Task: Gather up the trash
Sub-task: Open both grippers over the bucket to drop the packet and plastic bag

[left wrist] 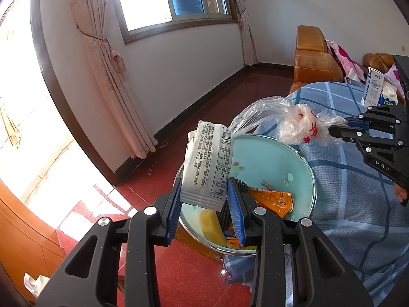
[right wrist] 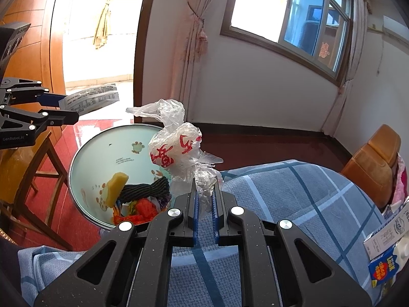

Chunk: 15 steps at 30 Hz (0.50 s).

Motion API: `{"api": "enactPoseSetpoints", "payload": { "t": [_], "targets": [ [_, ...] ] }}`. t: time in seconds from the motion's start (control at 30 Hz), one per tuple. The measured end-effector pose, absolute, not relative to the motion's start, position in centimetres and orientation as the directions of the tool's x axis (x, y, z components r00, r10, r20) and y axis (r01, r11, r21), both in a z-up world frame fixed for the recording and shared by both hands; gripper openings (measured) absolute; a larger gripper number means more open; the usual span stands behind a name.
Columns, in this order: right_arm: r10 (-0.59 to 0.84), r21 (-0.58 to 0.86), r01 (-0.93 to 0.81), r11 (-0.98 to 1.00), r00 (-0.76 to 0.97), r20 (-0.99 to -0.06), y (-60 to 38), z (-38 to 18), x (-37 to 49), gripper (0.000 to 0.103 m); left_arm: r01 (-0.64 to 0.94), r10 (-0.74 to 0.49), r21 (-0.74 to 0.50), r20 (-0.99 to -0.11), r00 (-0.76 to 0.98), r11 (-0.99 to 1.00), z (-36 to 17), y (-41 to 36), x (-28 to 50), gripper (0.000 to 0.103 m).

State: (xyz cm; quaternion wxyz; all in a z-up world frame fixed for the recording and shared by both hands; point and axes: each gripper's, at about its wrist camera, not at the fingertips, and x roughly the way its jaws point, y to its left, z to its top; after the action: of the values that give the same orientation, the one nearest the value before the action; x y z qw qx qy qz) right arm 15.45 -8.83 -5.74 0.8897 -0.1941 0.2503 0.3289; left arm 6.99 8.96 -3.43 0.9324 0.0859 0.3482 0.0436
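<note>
The left hand-held gripper (left wrist: 205, 204) is closed on a white printed plastic snack wrapper (left wrist: 208, 163), its blue pads pinching the wrapper's lower edge; the wrapper stands upright above the near rim of a round pale-green metal basin with cartoon prints (left wrist: 278, 158). In the right wrist view the right hand-held gripper (right wrist: 205, 204) clamps the twisted tail of a crumpled clear plastic bag with red characters (right wrist: 176, 151), which hangs in the air over the basin's edge at 3 o'clock of the bowl.

Inside the basin lie a yellow sponge block (right wrist: 116, 186), a black ribbed foam net (right wrist: 147, 190) and an orange foil snack packet (left wrist: 273, 200), heaped toward the rim nearest the grippers; the far half of the bowl shows bare green bottom.

The basin sits at the edge of a blue plaid cloth-covered worktop (right wrist: 294, 197), part of its rim overhanging the red tiled floor (left wrist: 194, 276). At 9 o'clock in the right wrist view a brown wooden stool (right wrist: 38, 179) stands close under the basin. At 4 o'clock a blue and white milk carton (right wrist: 386, 250) rests on the cloth, well apart from the bag. An orange leather sofa (left wrist: 314, 58) stands beyond the worktop.
</note>
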Motion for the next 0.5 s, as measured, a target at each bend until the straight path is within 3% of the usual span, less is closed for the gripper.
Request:
{"api": "enactPoseSetpoints", "payload": {
  "t": [0.13,0.2,0.27,0.5],
  "targets": [
    [0.493,-0.186,-0.689,0.701,0.656,-0.571,-8.6,-5.8,15.3,0.01,-0.018,0.138,0.19,-0.64,0.756,0.982,-3.4,8.8,6.9,0.041],
    [0.515,-0.177,-0.706,0.685,0.641,-0.569,-8.4,-5.7,15.2,0.015,-0.028,0.145,0.191,-0.631,0.762,0.981,-3.3,8.7,6.8,0.063],
    [0.517,-0.199,-0.71,0.675,0.648,-0.559,-8.1,-5.8,14.8,0.054,-0.024,0.141,0.191,-0.629,0.765,0.981,-3.2,8.4,6.7,0.063],
    [0.508,-0.205,-0.692,0.692,0.669,-0.543,-9.0,-5.6,13.9,0.054,-0.044,0.14,0.17,-0.609,0.781,0.984,-2.3,8.7,6.2,0.07]
  ]
}}
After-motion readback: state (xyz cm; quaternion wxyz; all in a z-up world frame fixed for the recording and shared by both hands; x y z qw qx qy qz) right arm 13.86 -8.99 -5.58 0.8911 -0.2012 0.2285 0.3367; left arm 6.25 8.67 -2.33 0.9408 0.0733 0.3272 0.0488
